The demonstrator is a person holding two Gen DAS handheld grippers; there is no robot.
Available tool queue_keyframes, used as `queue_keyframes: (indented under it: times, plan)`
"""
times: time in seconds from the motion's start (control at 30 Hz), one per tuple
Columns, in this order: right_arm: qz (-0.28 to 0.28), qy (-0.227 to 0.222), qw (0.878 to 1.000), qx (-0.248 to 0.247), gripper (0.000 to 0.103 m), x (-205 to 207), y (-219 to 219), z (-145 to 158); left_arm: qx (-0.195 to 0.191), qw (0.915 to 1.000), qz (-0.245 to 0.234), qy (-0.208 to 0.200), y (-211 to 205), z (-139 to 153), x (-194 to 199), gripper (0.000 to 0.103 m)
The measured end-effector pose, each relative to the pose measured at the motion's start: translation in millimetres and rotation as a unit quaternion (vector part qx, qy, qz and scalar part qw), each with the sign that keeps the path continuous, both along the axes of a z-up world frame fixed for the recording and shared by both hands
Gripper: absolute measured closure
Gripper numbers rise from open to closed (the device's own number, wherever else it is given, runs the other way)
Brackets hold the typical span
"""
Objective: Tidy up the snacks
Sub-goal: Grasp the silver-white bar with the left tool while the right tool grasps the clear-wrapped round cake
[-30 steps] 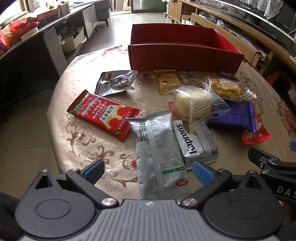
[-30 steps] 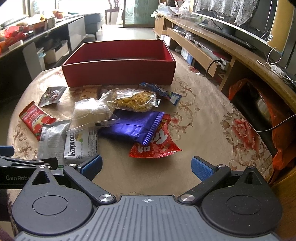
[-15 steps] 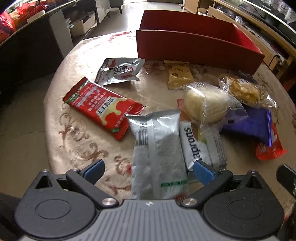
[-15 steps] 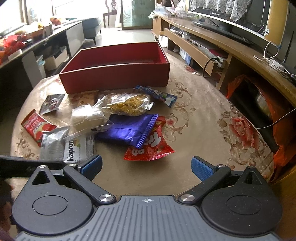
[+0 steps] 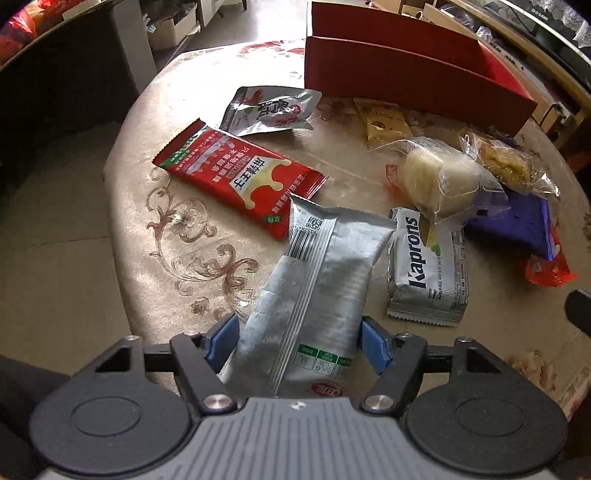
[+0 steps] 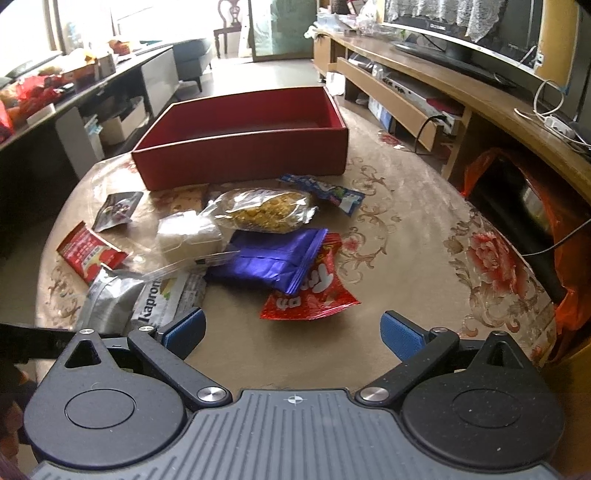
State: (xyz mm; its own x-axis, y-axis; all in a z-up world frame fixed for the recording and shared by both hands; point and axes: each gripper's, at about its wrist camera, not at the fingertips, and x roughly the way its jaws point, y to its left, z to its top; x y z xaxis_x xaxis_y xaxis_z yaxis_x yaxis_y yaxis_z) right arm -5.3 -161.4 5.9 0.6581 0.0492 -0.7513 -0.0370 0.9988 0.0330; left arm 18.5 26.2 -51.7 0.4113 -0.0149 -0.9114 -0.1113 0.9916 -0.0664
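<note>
Silver snack packet (image 5: 314, 291) clamped at its near end between blue pads (image 5: 221, 341) of left gripper (image 5: 300, 343), Kaprons pack (image 5: 428, 269) just right, red box (image 5: 410, 70) far ahead; right gripper (image 6: 293, 330) spread apart, holding nothing.

A round tabletop (image 6: 406, 221) covered in beige cloth with floral scrollwork is seen at the centre. At 2 o'clock a long wooden TV cabinet (image 6: 461, 92) carries a television (image 6: 461, 33) draped with lace. At 10 o'clock a dark counter (image 6: 74, 85) is cluttered with boxes. At 12 o'clock a wooden chair (image 6: 231, 22), a glass door (image 6: 280, 29) and pale floor tiles (image 6: 258, 77) are lit by daylight.
</note>
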Motion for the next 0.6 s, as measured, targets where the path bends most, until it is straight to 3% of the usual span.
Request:
queue_keyframes:
  times: [0.13,0.23,0.3,0.37,0.43,0.6]
  plan:
    - [0.005,0.007,1.000,-0.002,0.001,2,5,-2,0.016,0.9998,-0.014,-0.006,-4,-3,9,0.030]
    - [0.006,0.008,1.000,0.004,0.001,4,6,-1,0.047,0.9984,-0.030,-0.012,-11,-5,14,0.016]
    - [0.009,0.000,1.000,0.011,0.001,5,7,4,0.033,0.9992,-0.023,-0.007,-5,-6,13,0.016]
    - [0.013,-0.007,1.000,0.018,0.002,11,8,11,0.027,0.9993,-0.024,-0.005,-2,-5,12,0.020]
    - [0.024,-0.015,0.999,0.020,0.002,21,12,19,0.022,0.9993,-0.028,-0.005,-2,-2,9,0.032]
    - [0.069,-0.021,0.997,-0.019,0.002,64,39,30,0.007,0.9997,-0.023,-0.007,4,2,8,0.045]
